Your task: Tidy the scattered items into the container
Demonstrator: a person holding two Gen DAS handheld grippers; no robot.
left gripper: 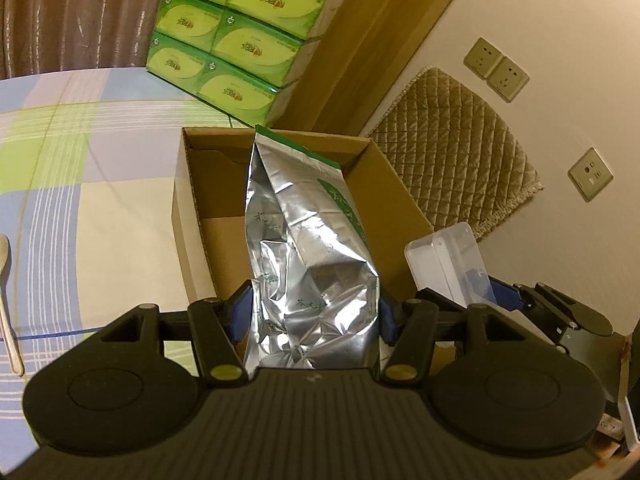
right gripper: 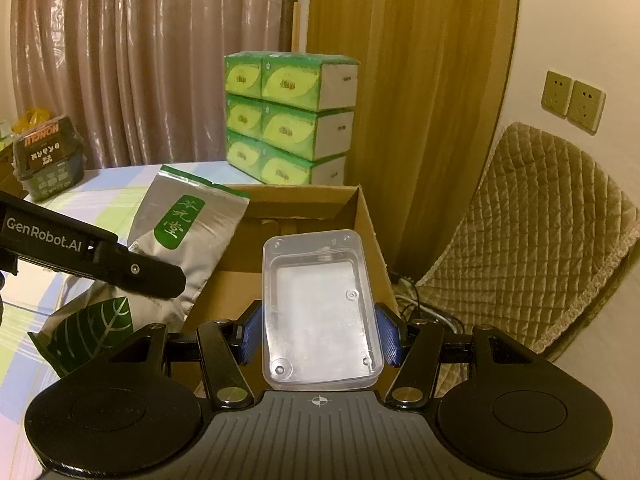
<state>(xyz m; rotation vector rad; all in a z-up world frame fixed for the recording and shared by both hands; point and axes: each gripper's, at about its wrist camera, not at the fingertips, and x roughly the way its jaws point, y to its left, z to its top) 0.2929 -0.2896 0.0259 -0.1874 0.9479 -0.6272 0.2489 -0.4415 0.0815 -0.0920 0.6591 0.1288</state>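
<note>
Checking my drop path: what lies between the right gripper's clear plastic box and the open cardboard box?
Nothing: in the right wrist view, the clear plastic box overlaps the brown cardboard box with no object between.

A crinkled silver foil pouch with a green label tilts over the open cardboard box. A clear plastic container hangs above the box's near edge.

Counting: six green tissue packs showing, stacked upper centre; one cardboard box; one silver foil pouch; one clear plastic tray; three wall sockets sitting at right.
</note>
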